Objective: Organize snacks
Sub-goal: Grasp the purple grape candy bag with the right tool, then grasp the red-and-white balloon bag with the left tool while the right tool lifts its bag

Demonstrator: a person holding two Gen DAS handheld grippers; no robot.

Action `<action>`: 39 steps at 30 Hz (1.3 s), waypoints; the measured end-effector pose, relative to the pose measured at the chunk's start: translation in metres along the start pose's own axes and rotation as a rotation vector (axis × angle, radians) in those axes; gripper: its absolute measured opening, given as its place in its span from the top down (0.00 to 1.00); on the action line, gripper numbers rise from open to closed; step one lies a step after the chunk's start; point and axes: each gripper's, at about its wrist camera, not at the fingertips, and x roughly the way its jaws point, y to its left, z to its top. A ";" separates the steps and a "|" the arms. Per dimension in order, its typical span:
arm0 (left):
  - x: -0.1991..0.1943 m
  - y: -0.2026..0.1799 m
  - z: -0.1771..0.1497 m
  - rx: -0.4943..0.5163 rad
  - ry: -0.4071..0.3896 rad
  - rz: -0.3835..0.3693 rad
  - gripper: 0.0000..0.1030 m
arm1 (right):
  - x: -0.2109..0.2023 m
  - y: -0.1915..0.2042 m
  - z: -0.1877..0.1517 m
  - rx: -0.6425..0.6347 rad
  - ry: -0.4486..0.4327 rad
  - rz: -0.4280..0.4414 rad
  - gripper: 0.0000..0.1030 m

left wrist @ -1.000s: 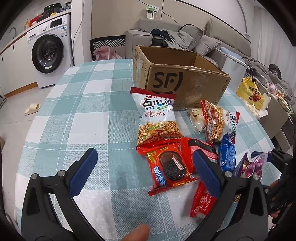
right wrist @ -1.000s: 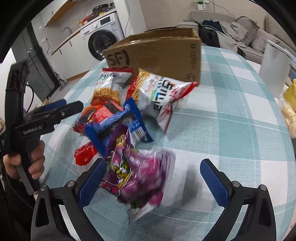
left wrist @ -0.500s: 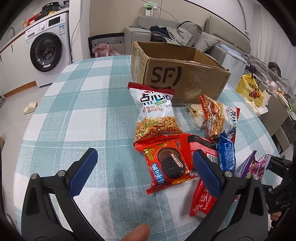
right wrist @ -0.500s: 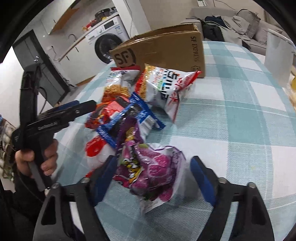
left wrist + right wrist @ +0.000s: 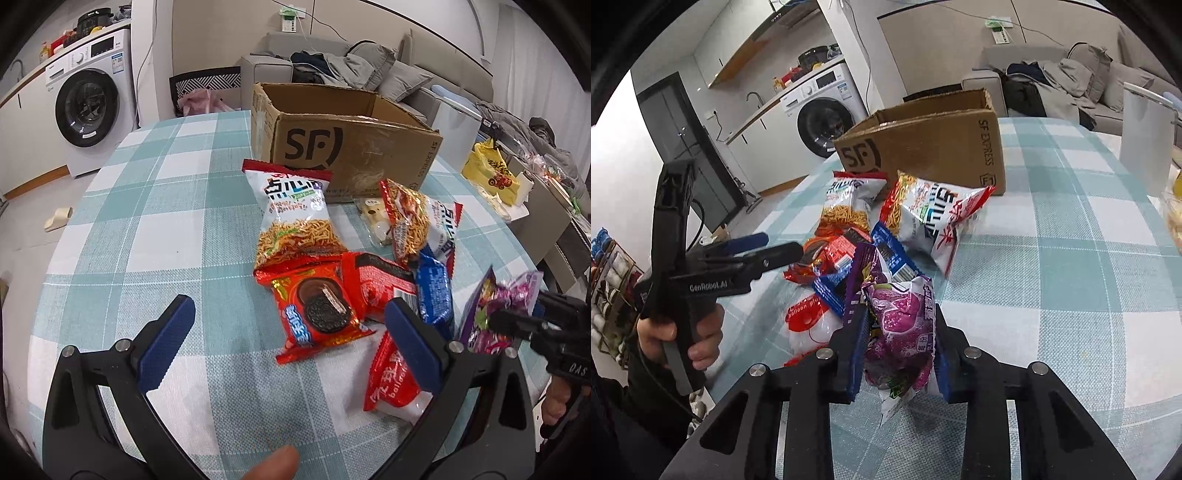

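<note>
My right gripper [image 5: 899, 325] is shut on a purple snack bag [image 5: 903, 328], pinched between its blue pads; the bag also shows in the left wrist view [image 5: 498, 310]. My left gripper [image 5: 288, 328] is open and empty above the table, near a red cookie packet [image 5: 314, 310]. Beside that lie a noodle snack bag [image 5: 291, 218], a second noodle bag [image 5: 417, 221], a blue packet [image 5: 434, 291] and a red-and-white balloon packet [image 5: 391, 380]. An open SF cardboard box [image 5: 351, 147] stands behind the pile.
The table has a teal-and-white checked cloth [image 5: 147, 221]. A small clear packet [image 5: 376, 218] lies by the box. A yellow bag [image 5: 491, 173] sits at the far right. A washing machine [image 5: 92, 107] and a sofa [image 5: 332, 70] stand beyond the table.
My right gripper has closed on the purple snack bag and lifted it slightly. My left gripper stayed open and drifted a little closer to the pile.
</note>
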 end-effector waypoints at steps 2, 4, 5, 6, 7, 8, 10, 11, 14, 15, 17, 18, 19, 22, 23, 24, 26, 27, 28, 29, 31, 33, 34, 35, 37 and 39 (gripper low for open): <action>-0.003 -0.003 -0.005 0.009 0.006 -0.005 0.01 | -0.006 -0.002 0.002 0.003 -0.022 -0.001 0.71; -0.005 -0.007 -0.011 0.022 0.016 -0.014 0.01 | -0.010 -0.003 0.002 0.007 -0.042 -0.001 0.71; -0.007 -0.009 -0.014 0.029 0.020 -0.017 0.01 | -0.012 -0.003 0.002 0.010 -0.053 0.005 0.71; -0.009 -0.013 -0.018 0.042 0.022 -0.022 0.01 | -0.014 -0.004 0.002 0.010 -0.060 0.004 0.71; -0.011 -0.015 -0.020 0.053 0.025 -0.026 0.01 | -0.016 -0.003 0.003 0.010 -0.072 0.001 0.71; -0.013 -0.018 -0.023 0.063 0.028 -0.031 0.01 | -0.018 -0.004 0.003 0.012 -0.081 0.004 0.71; -0.016 -0.023 -0.029 0.087 0.034 -0.052 0.01 | -0.024 -0.006 0.004 0.024 -0.106 0.012 0.71; -0.017 -0.026 -0.032 0.099 0.038 -0.063 0.01 | -0.027 -0.006 0.005 0.028 -0.119 0.015 0.71; -0.019 -0.034 -0.039 0.134 0.049 -0.099 0.01 | -0.032 -0.004 0.006 0.029 -0.148 0.013 0.71; -0.020 -0.038 -0.041 0.150 0.052 -0.115 0.01 | -0.033 -0.004 0.008 0.031 -0.154 0.013 0.71; -0.021 -0.045 -0.043 0.176 0.058 -0.128 0.01 | -0.035 -0.004 0.010 0.031 -0.162 0.010 0.71; -0.020 -0.048 -0.044 0.189 0.062 -0.137 0.01 | -0.035 -0.004 0.011 0.033 -0.165 0.008 0.71; -0.019 -0.052 -0.046 0.203 0.072 -0.147 0.01 | -0.035 -0.004 0.011 0.034 -0.163 0.010 0.71; -0.013 -0.059 -0.052 0.234 0.111 -0.173 0.08 | -0.034 -0.004 0.014 0.038 -0.163 0.010 0.71; -0.010 -0.060 -0.054 0.240 0.127 -0.179 0.12 | -0.033 -0.003 0.014 0.036 -0.162 0.010 0.71; -0.006 -0.062 -0.056 0.246 0.149 -0.186 0.19 | -0.033 -0.003 0.015 0.034 -0.162 0.009 0.71; -0.004 -0.064 -0.058 0.251 0.152 -0.186 0.22 | -0.033 -0.002 0.015 0.031 -0.161 0.013 0.71; -0.005 -0.065 -0.059 0.255 0.147 -0.192 0.26 | -0.032 -0.001 0.016 0.031 -0.161 0.012 0.71; -0.006 -0.066 -0.060 0.256 0.143 -0.205 0.31 | -0.032 -0.001 0.016 0.029 -0.162 0.012 0.71; -0.007 -0.067 -0.060 0.254 0.136 -0.216 0.35 | -0.031 -0.001 0.017 0.026 -0.161 0.014 0.71; -0.009 -0.066 -0.061 0.251 0.129 -0.238 0.50 | -0.031 0.000 0.017 0.023 -0.162 0.013 0.71; -0.010 -0.066 -0.062 0.245 0.130 -0.266 0.55 | -0.031 0.000 0.018 0.021 -0.163 0.014 0.71; -0.011 -0.065 -0.062 0.240 0.130 -0.275 0.56 | -0.030 0.001 0.018 0.020 -0.164 0.014 0.71; -0.012 -0.064 -0.062 0.238 0.126 -0.279 0.57 | -0.031 0.001 0.019 0.019 -0.164 0.014 0.71; -0.018 -0.064 -0.060 0.237 0.109 -0.289 0.57 | -0.032 0.001 0.019 0.018 -0.171 0.016 0.71; -0.026 -0.064 -0.057 0.232 0.086 -0.307 0.57 | -0.035 0.002 0.020 0.018 -0.182 0.020 0.71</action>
